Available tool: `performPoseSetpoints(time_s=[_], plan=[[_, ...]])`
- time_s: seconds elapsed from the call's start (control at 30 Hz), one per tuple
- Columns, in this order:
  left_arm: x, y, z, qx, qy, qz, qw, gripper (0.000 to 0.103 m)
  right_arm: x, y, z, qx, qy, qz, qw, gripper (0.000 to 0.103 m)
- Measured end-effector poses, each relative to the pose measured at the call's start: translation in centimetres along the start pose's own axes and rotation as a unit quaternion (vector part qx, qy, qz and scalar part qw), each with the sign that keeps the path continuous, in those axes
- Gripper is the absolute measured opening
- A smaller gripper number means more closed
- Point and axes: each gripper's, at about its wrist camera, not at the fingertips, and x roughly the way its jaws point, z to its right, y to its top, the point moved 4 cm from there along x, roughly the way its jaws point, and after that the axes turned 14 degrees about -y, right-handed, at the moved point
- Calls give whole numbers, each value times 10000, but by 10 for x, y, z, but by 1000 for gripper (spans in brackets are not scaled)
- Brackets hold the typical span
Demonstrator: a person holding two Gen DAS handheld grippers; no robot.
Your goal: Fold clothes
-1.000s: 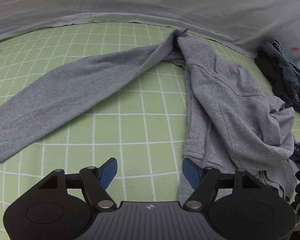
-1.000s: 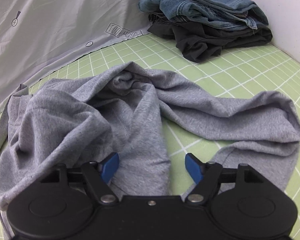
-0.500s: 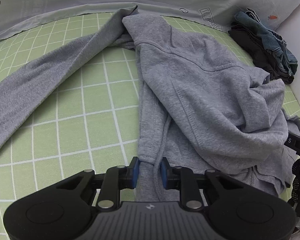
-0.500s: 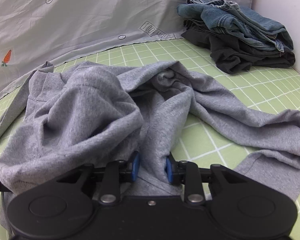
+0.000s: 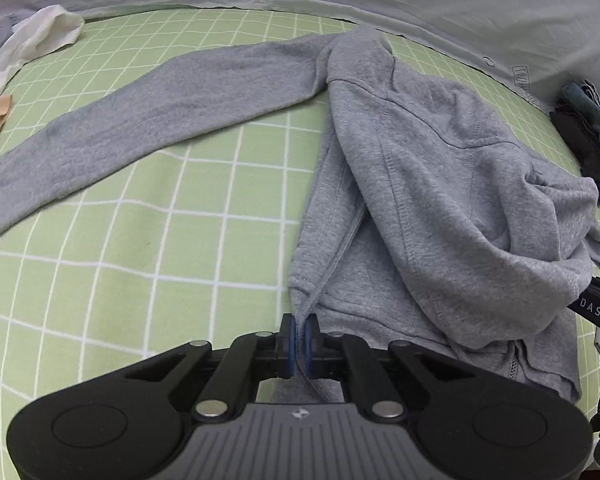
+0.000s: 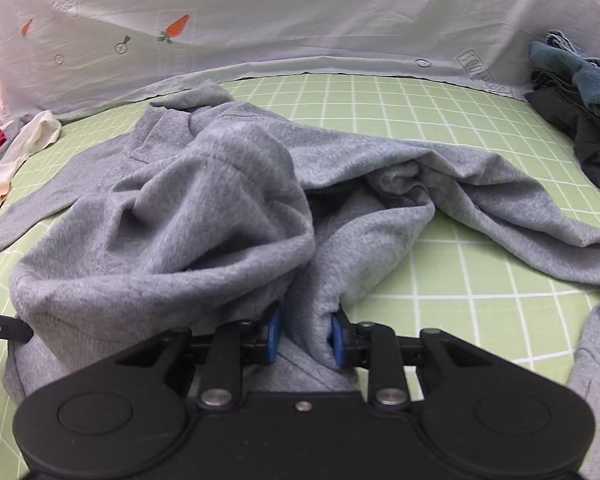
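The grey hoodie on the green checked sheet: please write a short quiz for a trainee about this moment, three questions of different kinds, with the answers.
1. True or false: the left gripper is shut on the hem of the grey hoodie.
2. What lies farthest to the right in the right wrist view? A) a white cloth B) a pile of dark and denim clothes C) a red cloth
3. Fill in: one sleeve lies stretched out ____ on the green checked sheet.

Key: 1 true; 2 B; 3 flat. The right gripper also clamps a thick bunch of the hoodie.
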Motion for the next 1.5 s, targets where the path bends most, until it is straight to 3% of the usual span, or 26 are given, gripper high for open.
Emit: performPoseSetpoints(time_s=[0.13, 0.27, 0.4, 0.43, 0.47, 0.53, 0.6, 0.67, 0.73, 0.87, 1.1, 1.13, 1.17, 1.2, 1.3, 1.4, 1.5], plan=[[-31, -36, -25, -623, 191, 116, 9978, 5, -18, -18, -27, -254, 315, 39, 9992, 28], [-45, -54, -28, -885, 346, 110, 9954, 5, -33, -34, -33, -374, 463, -27, 9982, 28], [-53, -52, -19, -771, 500, 175, 9956, 8, -43, -40, -31, -340, 93, -21, 9994, 36], [-57, -50, -17, -717, 504, 230, 9959, 12, -49, -38, -33, -419, 27, 97, 9991, 39], [-61, -49, -14, -662, 507, 285, 9961, 21, -54, -37, -34, -497, -38, 214, 9985, 44], [-70, -42, -14, -568, 400, 462, 9965, 30, -64, -34, -38, -653, -170, 450, 9967, 50], [-77, -29, -11, -513, 186, 647, 9964, 36, -75, -31, -41, -809, -301, 685, 9939, 64], [-82, -18, -6, -471, -104, 766, 9959, 49, -85, -29, -44, -964, -428, 916, 9902, 68], [-82, -7, -4, -482, -373, 803, 9949, 52, -87, -25, -56, -1129, -364, 984, 9881, 71], [-58, 8, 1, -554, -800, 491, 9940, 52, -85, -19, -74, -1317, -244, 1017, 9858, 71], [-11, 9, 5, -448, -1091, -224, 9928, 49, -59, -16, -84, -941, -76, 562, 9939, 57], [-5, 9, 5, -427, -1087, -309, 9927, 40, -55, -16, -85, -888, -52, 496, 9948, 50], [0, 9, 5, -407, -1083, -395, 9925, 23, -52, -16, -86, -833, -29, 431, 9956, 23], [3, 10, 6, -365, -1127, -421, 9921, 18, -48, -15, -87, -778, -6, 371, 9963, 7], [0, 19, 14, -110, -1292, -284, 9911, 11, -52, 4, -81, -501, -85, 596, 9969, 3], [-15, 39, 25, 300, -1373, 120, 9900, 10, -55, 22, -74, -223, -163, 821, 9962, 3], [-26, 75, 34, 365, -1520, 571, 9861, 10, -57, 44, -64, 86, -268, 1048, 9941, 3]])
